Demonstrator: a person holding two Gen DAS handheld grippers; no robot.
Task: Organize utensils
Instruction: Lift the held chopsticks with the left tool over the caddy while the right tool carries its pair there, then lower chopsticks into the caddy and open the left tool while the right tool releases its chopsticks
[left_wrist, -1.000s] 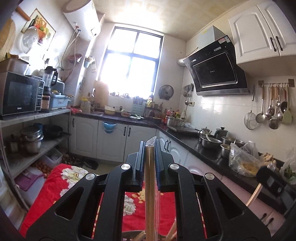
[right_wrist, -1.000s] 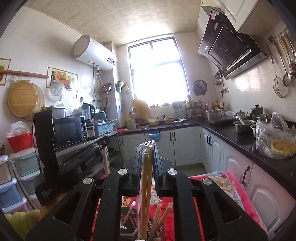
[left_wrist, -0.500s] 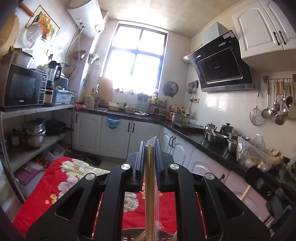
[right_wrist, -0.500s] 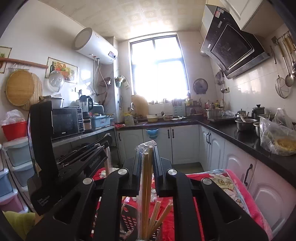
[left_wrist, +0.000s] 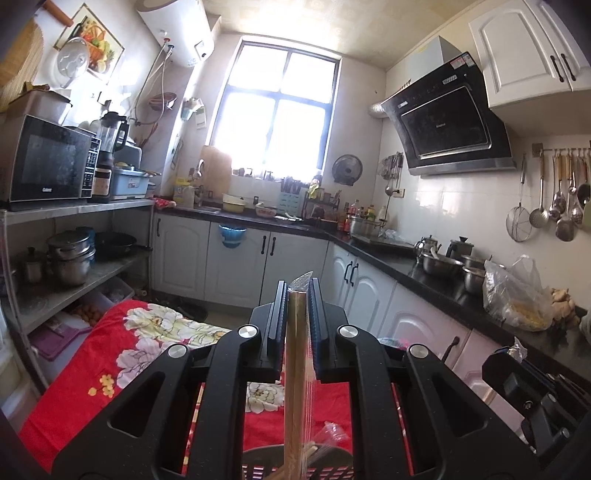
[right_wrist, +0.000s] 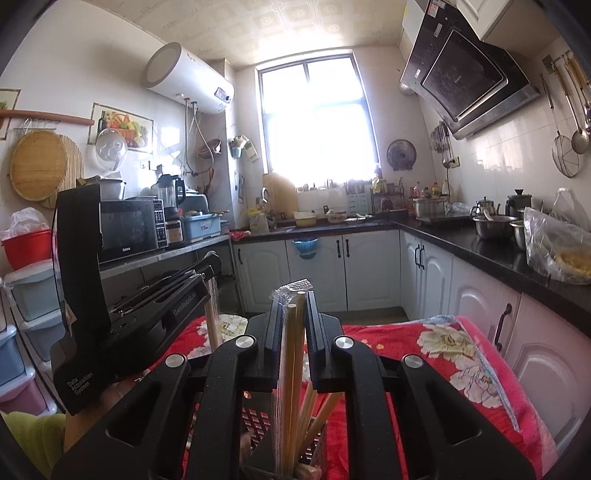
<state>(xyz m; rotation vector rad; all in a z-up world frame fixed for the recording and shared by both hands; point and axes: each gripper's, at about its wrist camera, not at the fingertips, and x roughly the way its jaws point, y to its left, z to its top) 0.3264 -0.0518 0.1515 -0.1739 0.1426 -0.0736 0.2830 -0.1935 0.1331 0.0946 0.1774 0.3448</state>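
Observation:
My left gripper (left_wrist: 297, 295) is shut on a pair of wooden chopsticks in a clear plastic sleeve (left_wrist: 296, 369), held upright with the lower ends over a dark perforated utensil holder (left_wrist: 258, 465). My right gripper (right_wrist: 293, 299) is shut on a second sleeved pair of chopsticks (right_wrist: 290, 369), its lower ends inside the same holder (right_wrist: 255, 417) among several other chopsticks (right_wrist: 317, 410). The left gripper also shows in the right wrist view (right_wrist: 207, 271), to the left. The right gripper's body shows at the lower right of the left wrist view (left_wrist: 532, 402).
The holder stands on a table with a red floral cloth (left_wrist: 122, 354). A black countertop (right_wrist: 491, 254) with pots and a plastic bag runs along the right. A metal shelf (left_wrist: 74, 206) with a microwave stands to the left. White cabinets (left_wrist: 240, 266) lie ahead.
The left gripper's view has swung up and to the left, showing more of the red cloth. The right gripper has moved slightly; both stay shut on their chopsticks.

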